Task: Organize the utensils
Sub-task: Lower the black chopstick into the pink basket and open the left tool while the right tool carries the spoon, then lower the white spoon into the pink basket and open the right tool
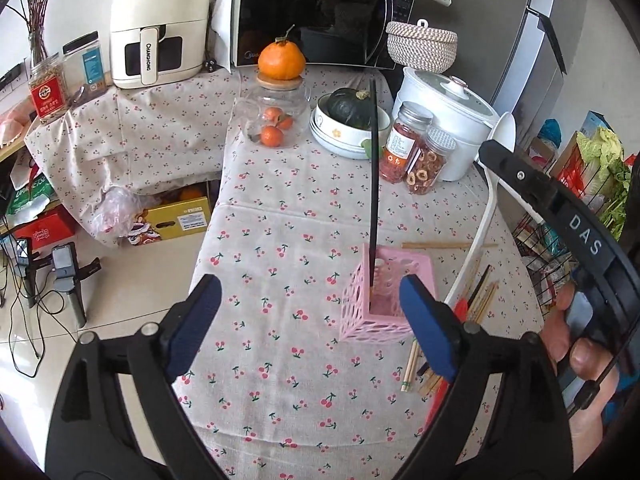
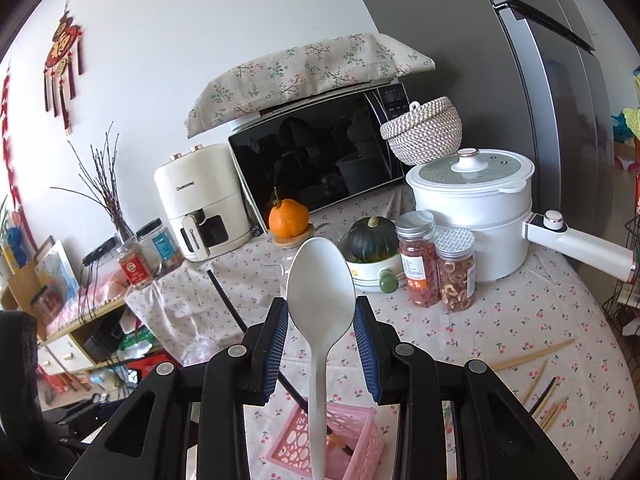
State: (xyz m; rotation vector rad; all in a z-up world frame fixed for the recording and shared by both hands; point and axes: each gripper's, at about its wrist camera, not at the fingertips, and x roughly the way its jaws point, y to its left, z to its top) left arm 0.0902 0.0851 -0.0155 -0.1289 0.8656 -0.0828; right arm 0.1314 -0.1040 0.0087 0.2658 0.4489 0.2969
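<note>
A pink perforated holder [image 1: 378, 304] stands on the cherry-print tablecloth [image 1: 280, 240]; a black chopstick [image 1: 373, 184] stands in it. My left gripper [image 1: 310, 324] is open and empty, just left of and above the holder. My right gripper [image 2: 320, 344] is shut on a white spoon [image 2: 320, 284], bowl up, with its handle reaching down into the pink holder [image 2: 288, 444]. The spoon [image 1: 505, 130] and right gripper body show at the right of the left wrist view. Loose wooden and dark chopsticks [image 1: 482, 292] lie right of the holder, and also show in the right wrist view [image 2: 532, 356].
At the back stand a glass jar with oranges [image 1: 276, 120], a bowl with a green squash [image 1: 350, 124], two spice jars [image 1: 416, 152], a white pot [image 2: 472, 208], a woven basket [image 2: 422, 134], a microwave [image 2: 316, 168] and an air fryer [image 1: 158, 24]. The table edge drops to the floor at left.
</note>
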